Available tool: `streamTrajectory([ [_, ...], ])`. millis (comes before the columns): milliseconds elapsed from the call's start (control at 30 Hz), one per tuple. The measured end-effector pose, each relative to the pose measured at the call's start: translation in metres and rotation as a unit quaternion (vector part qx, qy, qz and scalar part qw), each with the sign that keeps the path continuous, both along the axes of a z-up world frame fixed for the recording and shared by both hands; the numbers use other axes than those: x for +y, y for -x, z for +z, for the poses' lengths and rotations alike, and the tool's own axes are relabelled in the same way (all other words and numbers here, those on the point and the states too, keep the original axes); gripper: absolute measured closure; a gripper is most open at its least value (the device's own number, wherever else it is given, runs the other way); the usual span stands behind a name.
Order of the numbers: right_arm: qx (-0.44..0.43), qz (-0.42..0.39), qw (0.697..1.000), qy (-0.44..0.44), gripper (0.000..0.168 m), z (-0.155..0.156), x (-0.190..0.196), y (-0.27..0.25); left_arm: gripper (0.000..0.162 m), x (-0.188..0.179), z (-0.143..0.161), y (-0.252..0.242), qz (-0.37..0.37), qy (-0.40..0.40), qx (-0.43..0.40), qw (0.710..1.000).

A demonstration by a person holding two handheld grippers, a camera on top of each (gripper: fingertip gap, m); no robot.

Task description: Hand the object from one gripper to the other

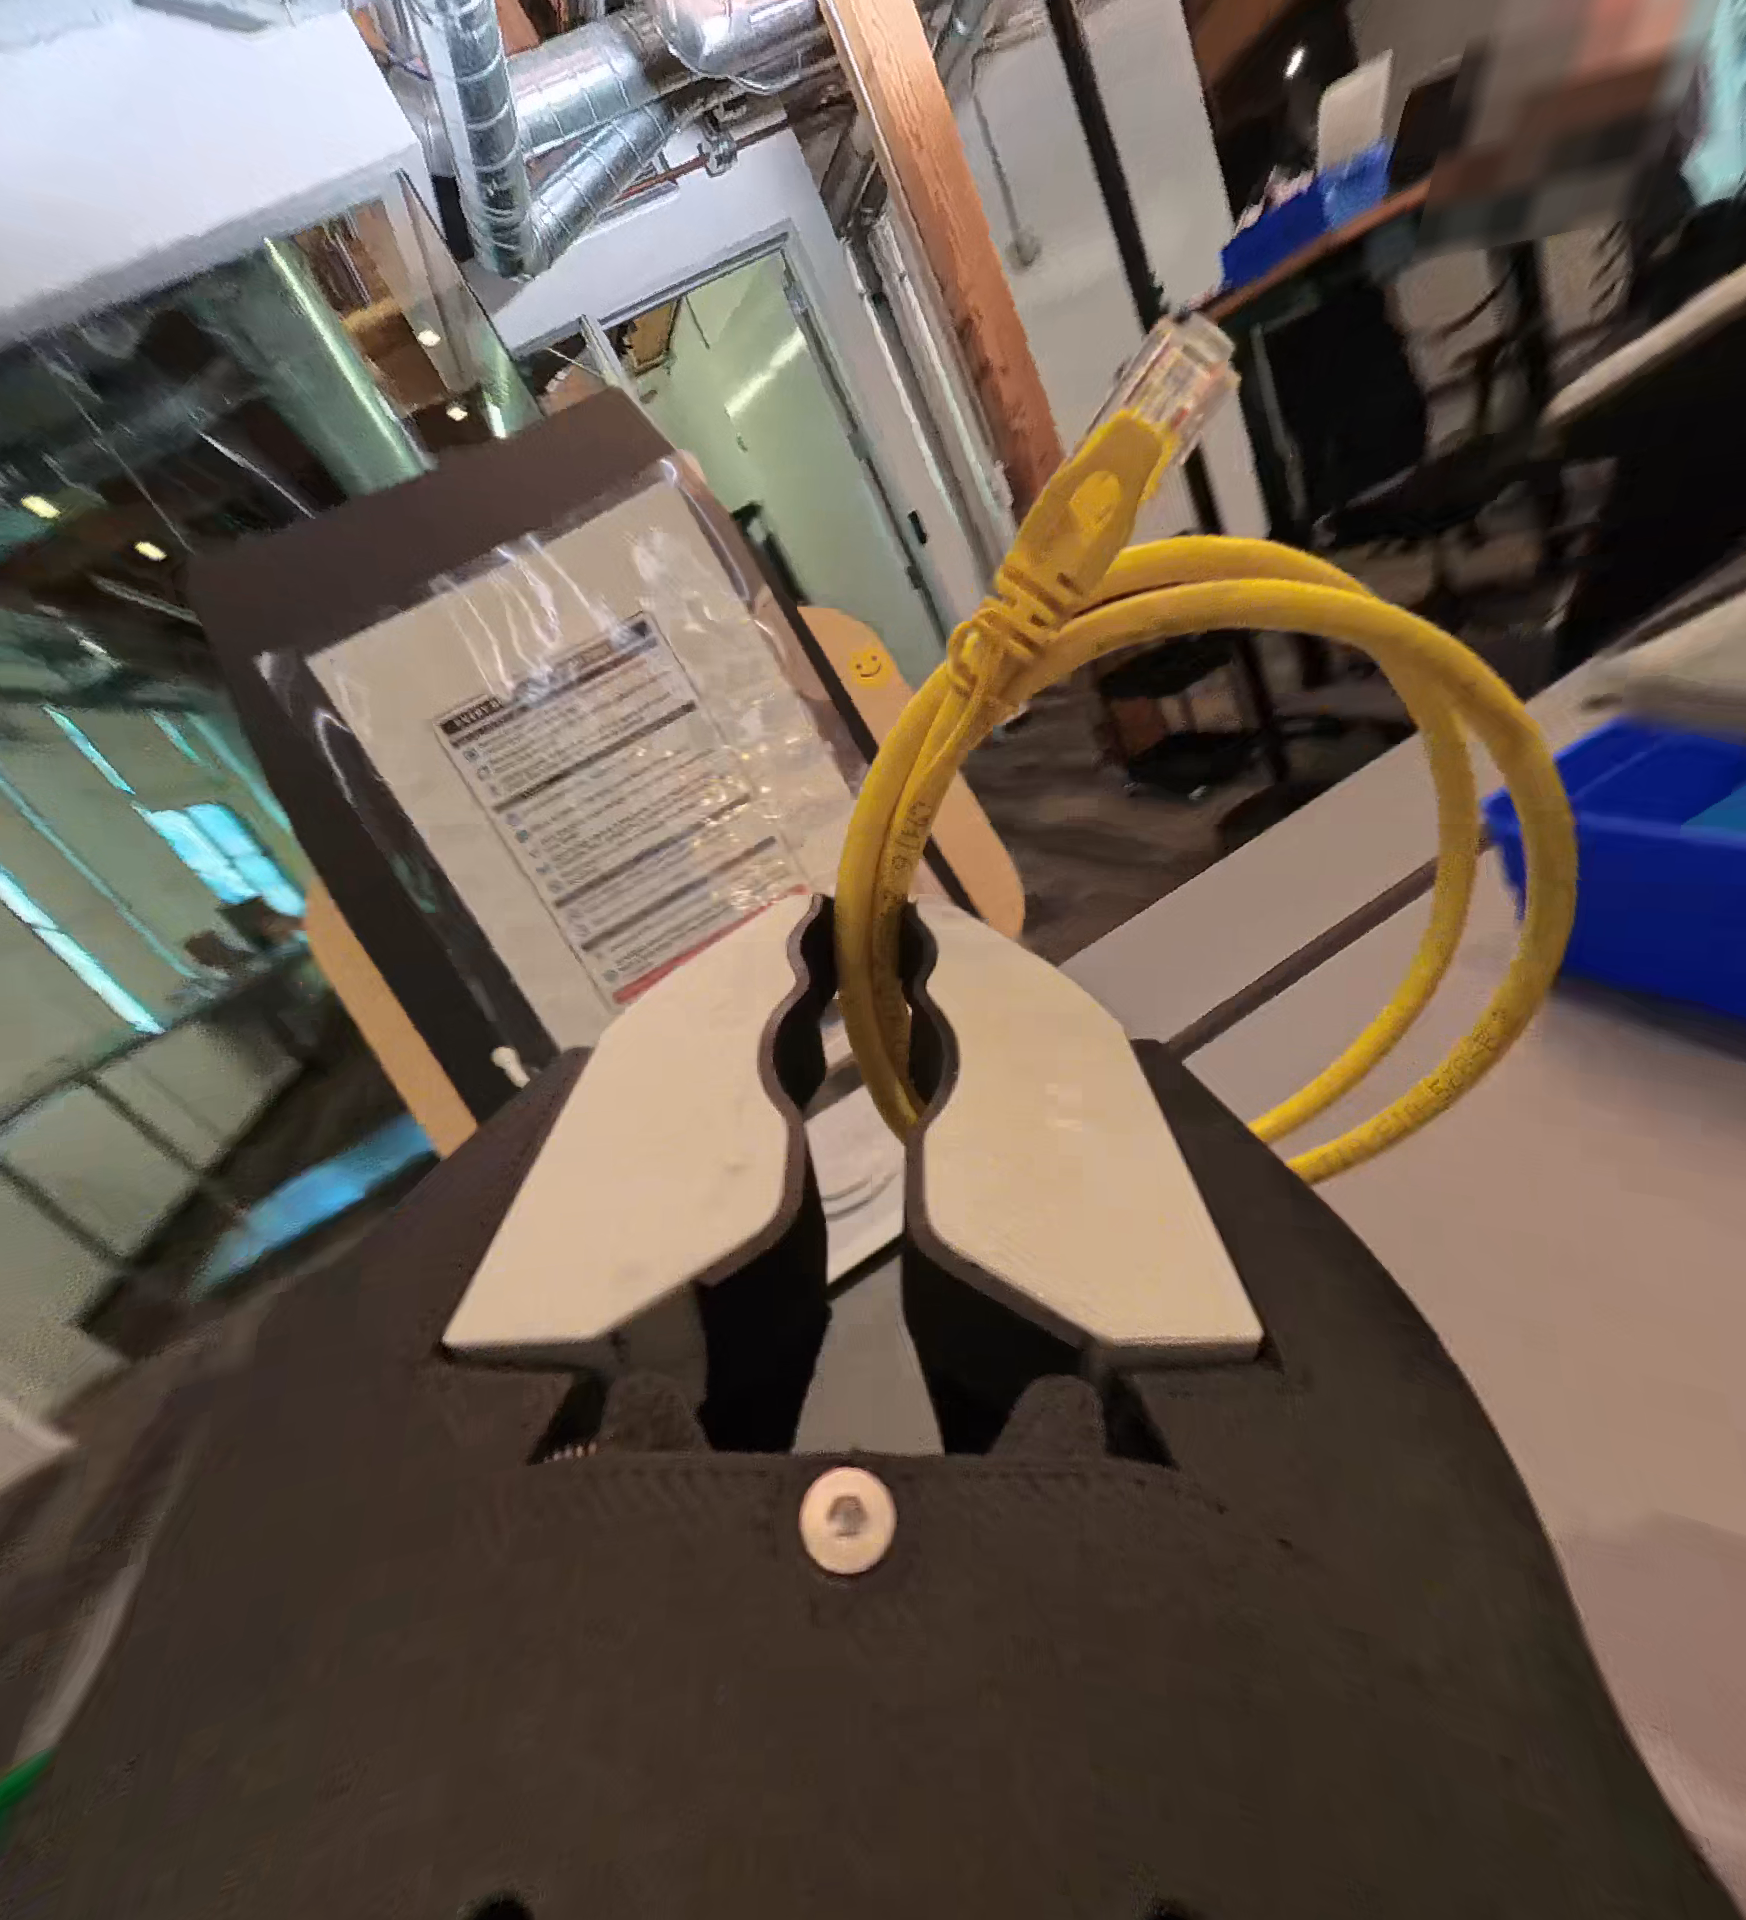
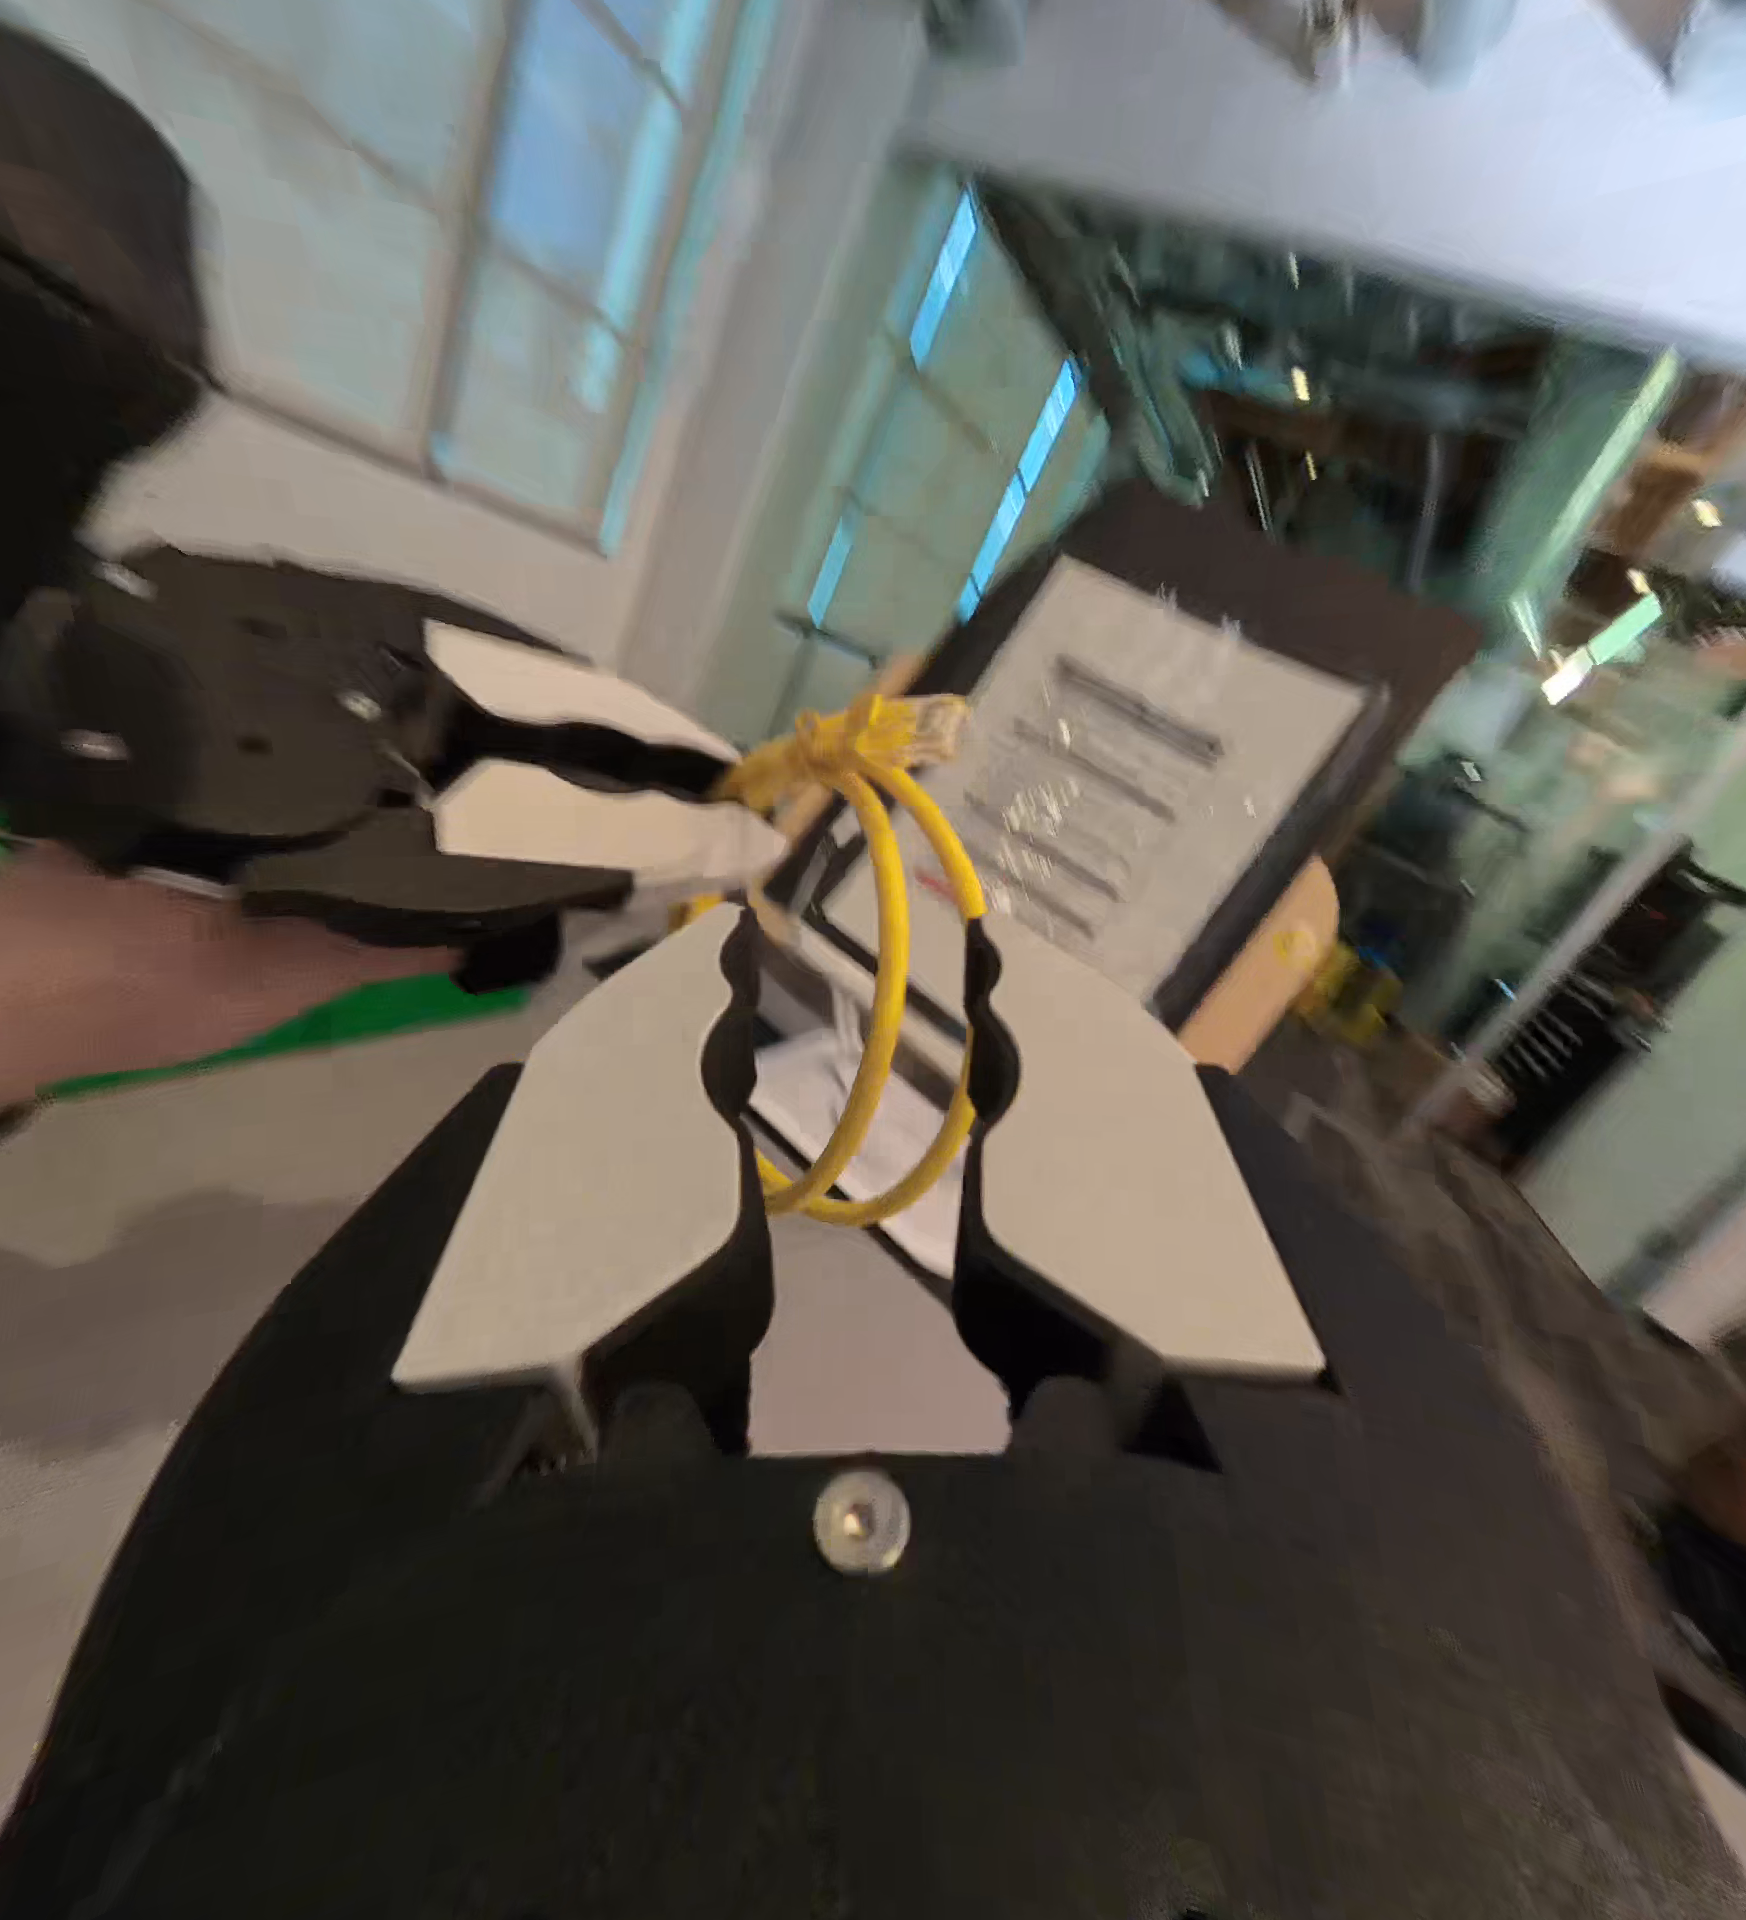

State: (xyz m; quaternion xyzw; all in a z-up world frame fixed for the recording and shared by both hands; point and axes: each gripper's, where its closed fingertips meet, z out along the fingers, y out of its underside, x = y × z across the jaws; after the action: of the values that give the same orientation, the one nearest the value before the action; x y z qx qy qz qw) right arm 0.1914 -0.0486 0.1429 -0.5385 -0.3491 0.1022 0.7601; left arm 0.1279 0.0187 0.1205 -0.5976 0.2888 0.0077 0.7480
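Note:
A coiled yellow network cable (image 1: pixel 1077 520) with a clear plug stands up from my left gripper (image 1: pixel 869 925), which is shut on the coil's left side. The loop hangs out to the right above the grey table (image 1: pixel 1471 1351). In the right wrist view the left gripper (image 2: pixel 749 795) comes in from the left and holds the cable (image 2: pixel 884 987) near its plug. My right gripper (image 2: pixel 858 930) is open, and the loop hangs down between its two fingers. One strand runs along the right finger's inner edge; I cannot tell if it touches.
A blue bin (image 1: pixel 1700 883) sits on the table to the right. A black stand with a plastic-covered sheet (image 1: pixel 588 779) stands just behind the cable, also in the right wrist view (image 2: pixel 1139 748). A person's forearm with a green sleeve (image 2: pixel 69 977) holds the left gripper. There is about 10 cm between the tips of the two grippers.

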Motion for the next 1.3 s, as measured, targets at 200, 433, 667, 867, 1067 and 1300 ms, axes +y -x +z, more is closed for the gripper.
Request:
streamTrajectory([
  [200,0.129,0.166,0.972,-0.101,0.125,0.048,-0.054,-0.016,0.151,-0.008,0.021,0.023,-0.155,0.111,-0.201,0.961],
  [433,0.097,0.328,0.94,0.024,0.101,0.002,-0.045,0.018,0.151,-0.029,0.026,0.006,-0.321,0.2,-0.272,0.885],
  [667,0.041,0.429,0.898,0.086,0.121,-0.028,-0.073,0.052,0.151,-0.028,-0.001,-0.022,-0.309,0.234,-0.203,0.899],
  [867,0.035,0.428,0.893,0.136,0.162,-0.035,-0.07,0.061,0.151,-0.032,-0.014,-0.035,-0.311,0.252,-0.163,0.902],
  [1067,0.122,0.445,0.848,0.262,0.163,-0.014,-0.058,0.043,0.116,-0.026,-0.008,-0.029,-0.301,0.226,-0.172,0.91],
  [1300,0.306,0.422,0.741,0.423,0.164,-0.007,-0.002,-0.01,0.11,-0.072,-0.021,-0.042,-0.363,0.154,0.028,0.918],
])
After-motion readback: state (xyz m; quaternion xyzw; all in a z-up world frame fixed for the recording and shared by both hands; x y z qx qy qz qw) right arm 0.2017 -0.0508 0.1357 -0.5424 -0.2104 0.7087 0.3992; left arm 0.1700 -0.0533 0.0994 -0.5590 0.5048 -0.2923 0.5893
